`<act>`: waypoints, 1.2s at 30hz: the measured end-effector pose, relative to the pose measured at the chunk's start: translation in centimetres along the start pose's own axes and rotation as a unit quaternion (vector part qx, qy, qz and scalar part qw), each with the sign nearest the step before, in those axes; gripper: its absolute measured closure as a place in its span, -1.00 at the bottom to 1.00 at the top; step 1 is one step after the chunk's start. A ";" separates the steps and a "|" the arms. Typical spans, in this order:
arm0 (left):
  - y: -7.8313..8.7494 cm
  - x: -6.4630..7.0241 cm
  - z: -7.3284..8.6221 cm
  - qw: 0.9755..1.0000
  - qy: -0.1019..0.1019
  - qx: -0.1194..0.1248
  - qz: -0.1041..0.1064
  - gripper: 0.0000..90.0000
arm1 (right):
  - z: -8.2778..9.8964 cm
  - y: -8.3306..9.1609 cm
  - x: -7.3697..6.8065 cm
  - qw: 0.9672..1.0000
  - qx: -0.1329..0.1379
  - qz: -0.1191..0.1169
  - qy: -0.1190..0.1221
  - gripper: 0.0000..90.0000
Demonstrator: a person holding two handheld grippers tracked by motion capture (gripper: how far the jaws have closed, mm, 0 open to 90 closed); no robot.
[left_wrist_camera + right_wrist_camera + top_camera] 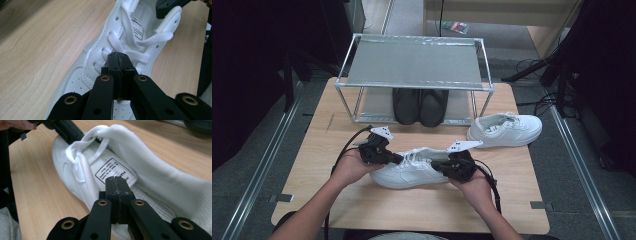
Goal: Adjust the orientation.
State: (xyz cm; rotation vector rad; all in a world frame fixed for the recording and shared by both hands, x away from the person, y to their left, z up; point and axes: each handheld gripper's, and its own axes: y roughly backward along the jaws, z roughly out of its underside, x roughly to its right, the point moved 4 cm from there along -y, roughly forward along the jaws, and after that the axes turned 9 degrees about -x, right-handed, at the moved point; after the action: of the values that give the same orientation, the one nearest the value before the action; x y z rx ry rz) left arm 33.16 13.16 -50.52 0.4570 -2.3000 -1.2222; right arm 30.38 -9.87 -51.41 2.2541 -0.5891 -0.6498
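A white lace-up sneaker (pixel 412 172) lies on the wooden table (pixel 412 207), toe to the left, between both hands. My left gripper (pixel 401 159) comes in from the left with its jaws shut, tips over the white laces (pixel 130 42) near the middle eyelets (pixel 119 56); no lace shows between the pads. My right gripper (pixel 434 165) comes in from the right, also shut, its tips (pixel 116 180) at the shoe's opening over the tongue's printed label (pixel 112 170). The padded heel collar (pixel 155 165) curves past it.
A second white sneaker (pixel 504 129) rests at the table's right rear. A metal two-tier rack (pixel 414 62) stands at the back, with a pair of black shoes (pixel 420 106) on its lower shelf. Cables trail from both grippers toward the table's front edge.
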 end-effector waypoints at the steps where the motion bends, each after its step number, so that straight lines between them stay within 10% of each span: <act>1: -0.1 -0.1 -0.2 1.000 -0.003 -0.001 0.001 1.00 | 0.1 0.1 -0.1 1.000 0.000 0.000 -0.001 1.00; 13: -0.2 -0.4 -0.8 1.000 -0.007 -0.001 -0.003 1.00 | 0.4 0.3 -0.9 1.000 -0.001 0.009 -0.014 1.00; 36: 0.6 2.9 2.3 1.000 0.023 -0.002 0.008 1.00 | -3.1 0.7 4.1 0.999 0.019 0.031 -0.007 1.00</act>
State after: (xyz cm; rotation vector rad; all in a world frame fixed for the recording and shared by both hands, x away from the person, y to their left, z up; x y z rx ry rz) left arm 29.38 13.62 -50.33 0.4597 -2.2574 -1.1964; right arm 35.24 -11.08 -50.07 2.2599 -0.6804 -0.6290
